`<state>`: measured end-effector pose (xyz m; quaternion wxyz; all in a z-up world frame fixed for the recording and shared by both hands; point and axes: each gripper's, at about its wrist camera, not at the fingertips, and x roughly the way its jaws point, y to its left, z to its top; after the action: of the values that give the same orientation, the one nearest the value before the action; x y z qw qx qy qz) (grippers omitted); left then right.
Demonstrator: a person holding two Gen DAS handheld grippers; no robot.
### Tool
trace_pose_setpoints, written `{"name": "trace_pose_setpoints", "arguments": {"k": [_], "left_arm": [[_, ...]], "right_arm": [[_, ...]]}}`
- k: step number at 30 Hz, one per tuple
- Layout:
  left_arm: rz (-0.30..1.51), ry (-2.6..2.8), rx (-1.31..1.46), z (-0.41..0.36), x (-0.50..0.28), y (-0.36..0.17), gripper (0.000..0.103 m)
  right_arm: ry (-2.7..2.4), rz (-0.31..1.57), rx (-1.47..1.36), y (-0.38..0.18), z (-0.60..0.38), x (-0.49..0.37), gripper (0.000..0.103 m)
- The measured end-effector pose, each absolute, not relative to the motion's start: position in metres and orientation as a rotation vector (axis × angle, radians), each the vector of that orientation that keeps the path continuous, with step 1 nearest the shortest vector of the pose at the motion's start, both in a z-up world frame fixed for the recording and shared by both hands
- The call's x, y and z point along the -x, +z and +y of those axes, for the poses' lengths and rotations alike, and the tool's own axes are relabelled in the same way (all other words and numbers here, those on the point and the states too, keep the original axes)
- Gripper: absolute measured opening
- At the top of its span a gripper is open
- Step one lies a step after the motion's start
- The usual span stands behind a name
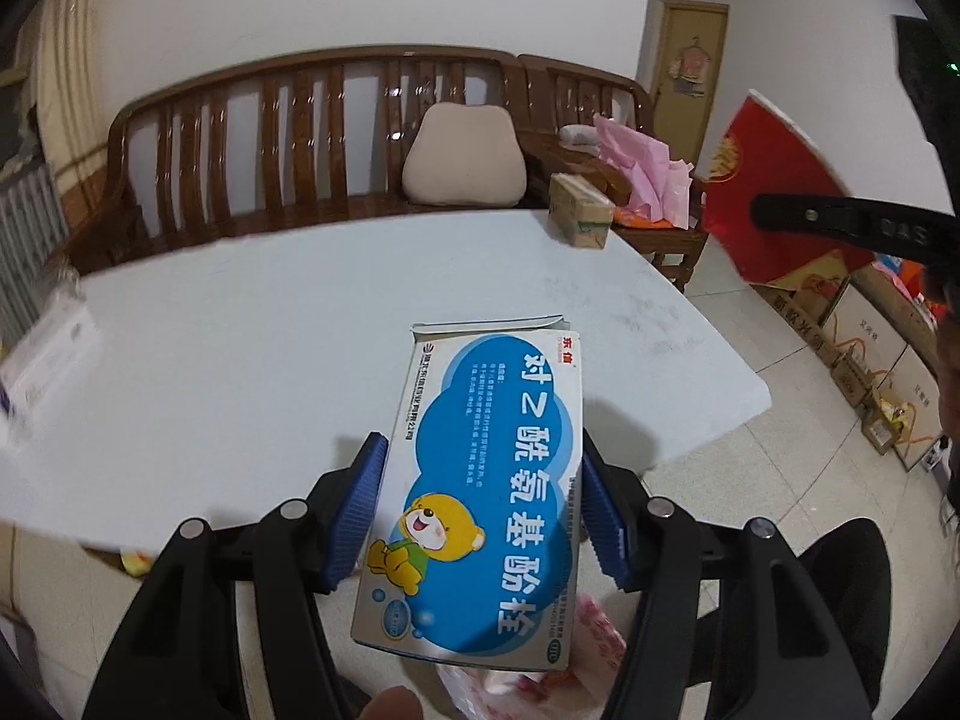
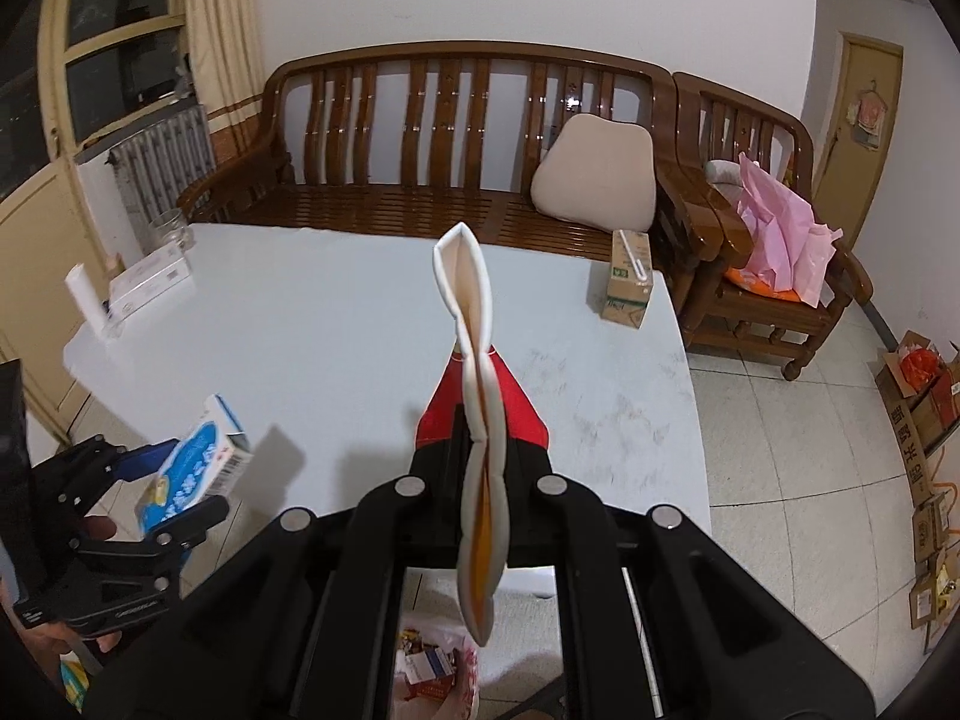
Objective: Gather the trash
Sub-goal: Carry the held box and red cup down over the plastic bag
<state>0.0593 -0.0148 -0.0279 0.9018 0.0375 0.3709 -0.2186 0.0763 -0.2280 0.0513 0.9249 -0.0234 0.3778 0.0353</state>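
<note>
My left gripper is shut on a blue and white medicine box with a cartoon bear, held above the near edge of the white table. It also shows in the right wrist view. My right gripper is shut on a flattened red and white paper cup, seen edge-on; the cup also shows in the left wrist view. A trash bag with wrappers hangs below both grippers. A small brown drink carton stands at the table's far right corner.
A wooden bench with a beige cushion stands behind the table. A white box, a glass jar and a white tube sit at the table's far left. Pink bags fill an armchair. Cardboard boxes line the floor at right.
</note>
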Motion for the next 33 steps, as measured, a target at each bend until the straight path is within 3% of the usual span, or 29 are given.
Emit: {"name": "trace_pose_setpoints", "arguments": {"k": [12,33], "left_arm": [[0.839,-0.359,-0.079,-0.03,-0.014,-0.077,0.06],[1.004,-0.274,-0.106,-0.056,0.024,-0.18,0.06]], "right_arm": [[0.1,0.804,0.069,0.018,-0.205,0.002,0.007],[0.073,0.995,-0.003,-0.104,-0.196,0.057,0.007]]}}
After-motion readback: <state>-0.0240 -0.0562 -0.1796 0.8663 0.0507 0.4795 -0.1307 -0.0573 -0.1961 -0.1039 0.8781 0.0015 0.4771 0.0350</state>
